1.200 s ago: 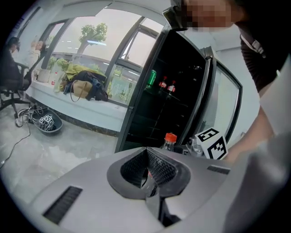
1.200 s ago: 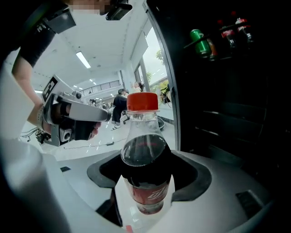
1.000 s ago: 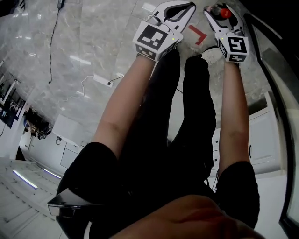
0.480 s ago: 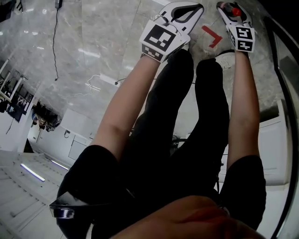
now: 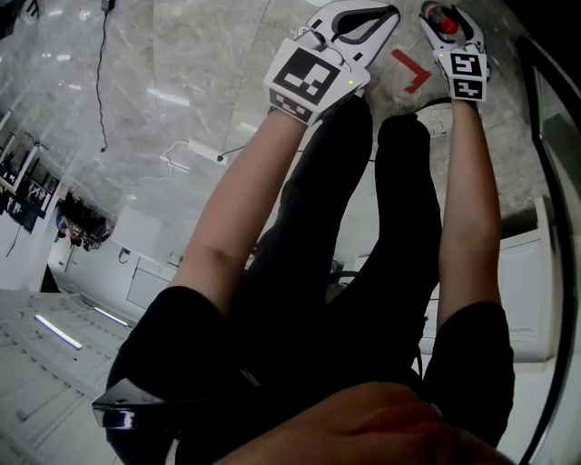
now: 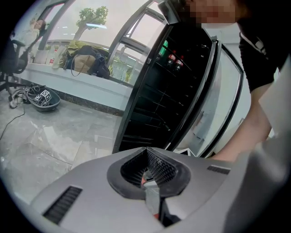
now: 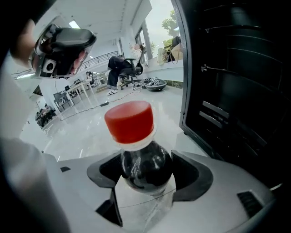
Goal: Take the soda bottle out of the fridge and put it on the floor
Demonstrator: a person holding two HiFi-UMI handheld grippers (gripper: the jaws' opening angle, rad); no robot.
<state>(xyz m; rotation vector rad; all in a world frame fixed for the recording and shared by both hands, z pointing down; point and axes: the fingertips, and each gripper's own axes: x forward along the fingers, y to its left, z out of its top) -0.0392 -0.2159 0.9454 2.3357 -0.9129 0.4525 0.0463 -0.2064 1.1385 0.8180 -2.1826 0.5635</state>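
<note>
**Head view.** Both arms reach down past the legs (image 5: 363, 236) toward the floor (image 5: 182, 64). The right gripper (image 5: 445, 38) carries the bottle (image 5: 444, 24); only its red cap shows here. The left gripper (image 5: 359, 23) sits just beside it and holds nothing I can see. A red tape mark (image 5: 410, 69) lies on the floor between the two. The bottle's body and base are hidden behind the right gripper and its marker cube. I cannot tell whether the base touches the floor.

**Left gripper view.** The left gripper (image 6: 148, 157) has its jaws closed together with nothing between them. The fridge (image 6: 168, 82) stands ahead with its door (image 6: 218, 100) swung open. Its shelves are dark, with a few small items on the top one, too small to identify. The bottle is not in this view.

**Right gripper view.** The right gripper (image 7: 145, 177) is clamped on the bottle (image 7: 144, 168) at the shoulder, just under the cap (image 7: 129, 120). The bottle is out of the fridge (image 7: 232, 82), which stands close on the right. The fridge edges read as vertical, so I judge the bottle's long axis to be roughly upright, cap up and base down. Everything below the jaws is cut off, including the gap to the floor (image 7: 86, 132).

**Judgement.** The coming move turns on base-to-floor contact straight below the right gripper. No view shows that contact, so release should wait until the bottle is seated.
</note>
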